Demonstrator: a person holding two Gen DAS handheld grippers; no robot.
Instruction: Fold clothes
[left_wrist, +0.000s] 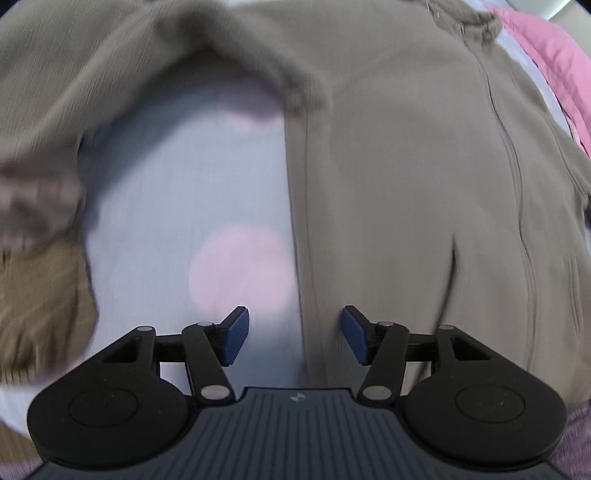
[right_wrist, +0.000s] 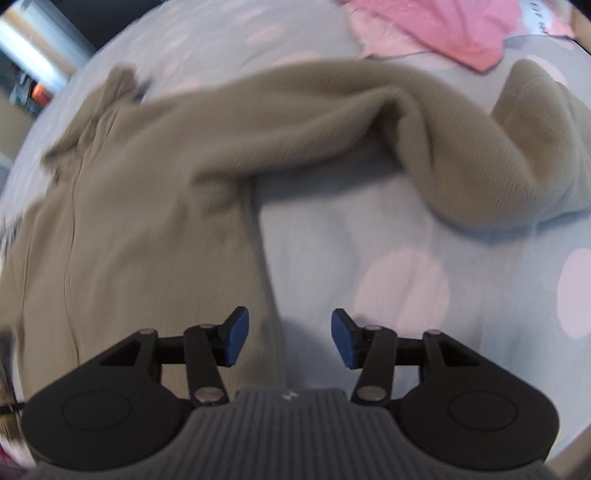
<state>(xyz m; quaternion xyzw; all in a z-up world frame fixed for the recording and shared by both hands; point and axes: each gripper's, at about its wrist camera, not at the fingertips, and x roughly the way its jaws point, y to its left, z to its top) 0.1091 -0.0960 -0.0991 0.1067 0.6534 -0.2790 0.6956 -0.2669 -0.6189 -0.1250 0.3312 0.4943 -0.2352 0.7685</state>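
Observation:
A taupe zip-up fleece jacket (left_wrist: 406, 177) lies spread on a pale blue sheet with pink dots (left_wrist: 184, 206). In the left wrist view its side edge runs down the middle and one sleeve (left_wrist: 74, 85) arches over to the left. My left gripper (left_wrist: 294, 334) hangs open above that edge, nothing between its blue pads. In the right wrist view the jacket (right_wrist: 140, 206) fills the left, its other sleeve (right_wrist: 461, 147) looping right. My right gripper (right_wrist: 290, 338) is open over the jacket's side edge, empty.
A pink garment (right_wrist: 443, 26) lies at the far end of the sheet (right_wrist: 369, 240), also seen as pink cloth (left_wrist: 554, 74) at the right. A brown striped fabric (left_wrist: 37, 295) sits at the left. Furniture (right_wrist: 33, 70) stands beyond the bed.

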